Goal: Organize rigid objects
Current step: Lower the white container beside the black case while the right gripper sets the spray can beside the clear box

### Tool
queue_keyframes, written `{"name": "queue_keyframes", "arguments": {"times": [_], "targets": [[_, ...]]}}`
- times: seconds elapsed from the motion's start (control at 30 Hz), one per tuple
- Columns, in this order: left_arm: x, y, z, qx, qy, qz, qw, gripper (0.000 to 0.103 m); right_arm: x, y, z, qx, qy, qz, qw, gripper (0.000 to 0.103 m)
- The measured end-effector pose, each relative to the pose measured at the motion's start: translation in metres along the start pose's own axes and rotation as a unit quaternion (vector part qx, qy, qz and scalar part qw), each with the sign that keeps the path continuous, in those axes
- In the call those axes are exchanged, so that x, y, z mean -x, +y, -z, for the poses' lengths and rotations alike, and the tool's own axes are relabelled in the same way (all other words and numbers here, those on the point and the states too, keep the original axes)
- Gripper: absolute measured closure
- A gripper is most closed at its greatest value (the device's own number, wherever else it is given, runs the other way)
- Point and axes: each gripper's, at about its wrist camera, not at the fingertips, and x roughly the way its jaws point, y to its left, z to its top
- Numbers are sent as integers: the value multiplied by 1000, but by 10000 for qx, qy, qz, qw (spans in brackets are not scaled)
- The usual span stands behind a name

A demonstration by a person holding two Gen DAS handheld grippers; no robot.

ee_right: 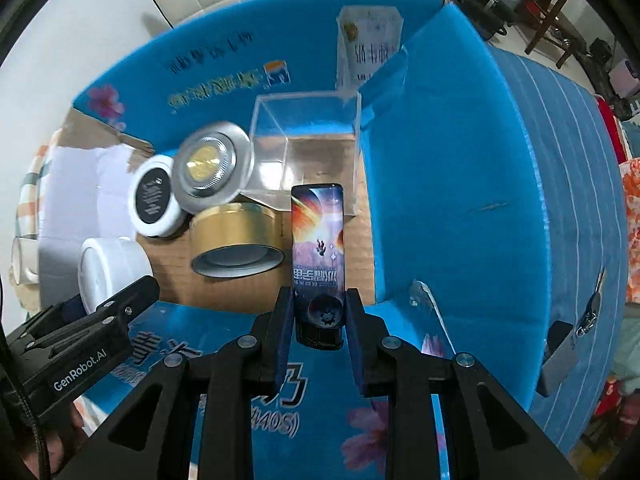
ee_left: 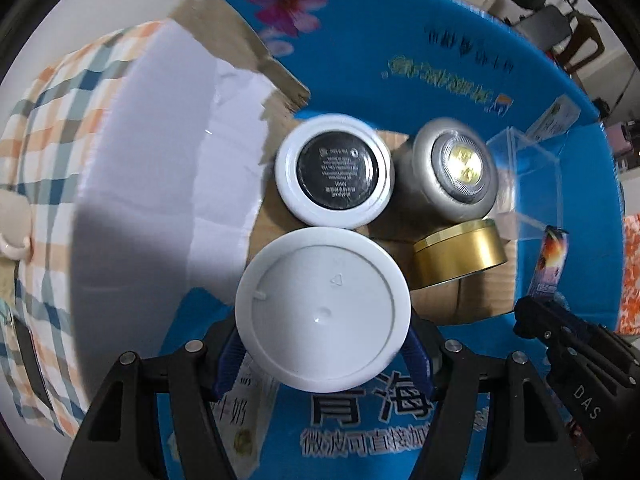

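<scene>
My left gripper (ee_left: 322, 354) is shut on a white round jar (ee_left: 322, 310) and holds it over the open blue cardboard box (ee_left: 400, 52). The jar also shows in the right wrist view (ee_right: 112, 270). My right gripper (ee_right: 319, 310) is shut on a narrow printed space-picture box (ee_right: 318, 240), upright above the box floor at its right side. Inside the box lie a white jar with a black label (ee_left: 336, 170), a silver puck light (ee_left: 456, 168), a gold tin (ee_left: 460, 254) and a clear plastic case (ee_right: 308, 140).
A white inner flap (ee_left: 160, 184) stands at the box's left. A checked cloth (ee_left: 40, 160) lies beyond it. The blue right wall (ee_right: 460, 180) is close to the printed box. The right gripper's body (ee_left: 572, 356) shows at the left view's right edge.
</scene>
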Motion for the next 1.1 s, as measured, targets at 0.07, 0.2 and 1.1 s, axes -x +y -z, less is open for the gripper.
{"name": "queue_keyframes", "arguments": {"times": [0.07, 0.2, 1.1], "targets": [[-7, -2, 1, -58, 53, -17, 10000, 37, -7, 1, 0, 57, 25, 116, 9999, 76], [-14, -2, 2, -124, 115, -20, 9999, 37, -23, 3, 2, 115, 125, 243, 9996, 77], [-23, 5, -12, 41, 509, -252, 9984, 37, -64, -3, -26, 97, 514, 660, 9964, 74]]}}
